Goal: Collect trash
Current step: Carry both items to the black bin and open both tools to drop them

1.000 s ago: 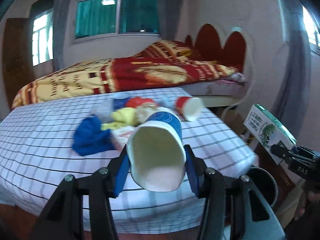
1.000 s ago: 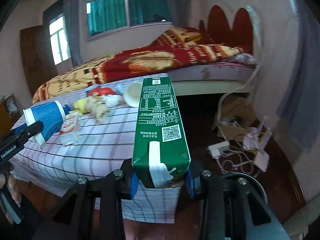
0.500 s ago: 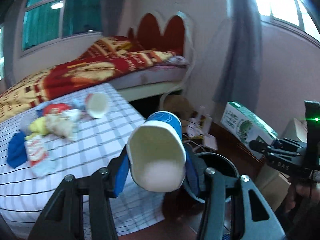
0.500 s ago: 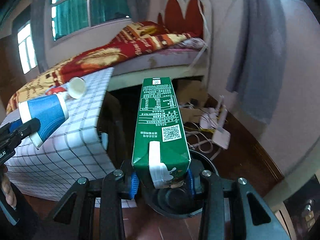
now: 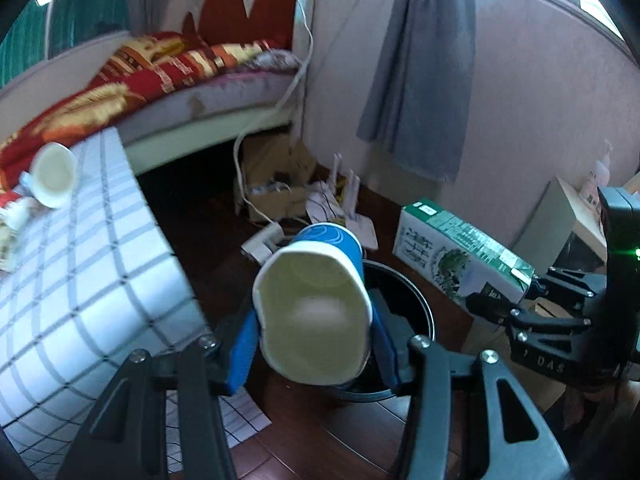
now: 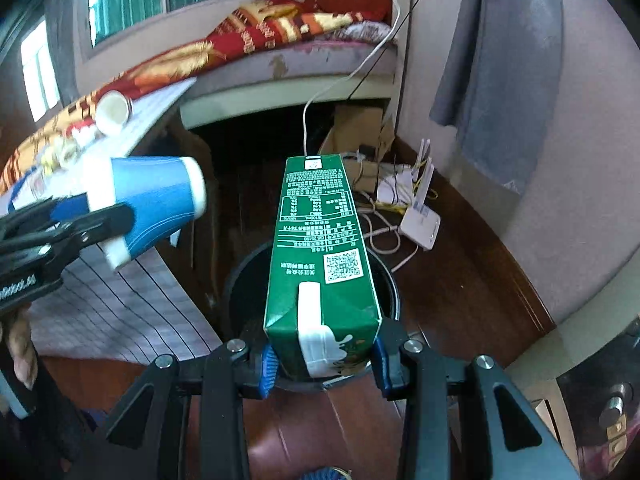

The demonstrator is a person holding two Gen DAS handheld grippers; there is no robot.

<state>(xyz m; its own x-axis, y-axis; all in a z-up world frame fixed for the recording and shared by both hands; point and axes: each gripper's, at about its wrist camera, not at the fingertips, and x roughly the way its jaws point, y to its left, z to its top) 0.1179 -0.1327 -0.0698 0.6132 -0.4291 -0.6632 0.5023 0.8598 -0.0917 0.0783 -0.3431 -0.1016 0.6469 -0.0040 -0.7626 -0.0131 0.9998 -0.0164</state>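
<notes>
Noted the bed across the upper left of the left wrist view, then the desk under its checked cloth down the left edge. Found the black bin on the floor at lower centre, just beside the desk corner, open and partly hidden behind the loads. Held the green carton clamped by its base in the right hand-held gripper, lengthwise above the bin mouth at the centre of the right wrist view. Held the blue paper cup clenched around its body in the left hand-held gripper, mouth toward the camera, over the near rim of the bin. Spotted another paper cup on its side at the far left on the desk, with scraps beside it too blurred to name. Judged the step as the drop-off: both pieces brought to the bin, neither released. Next, probably: centre each load over the opening, spread the jaws one at a time to avoid a clash between carton and cup, then go to the desk for the rest.
</notes>
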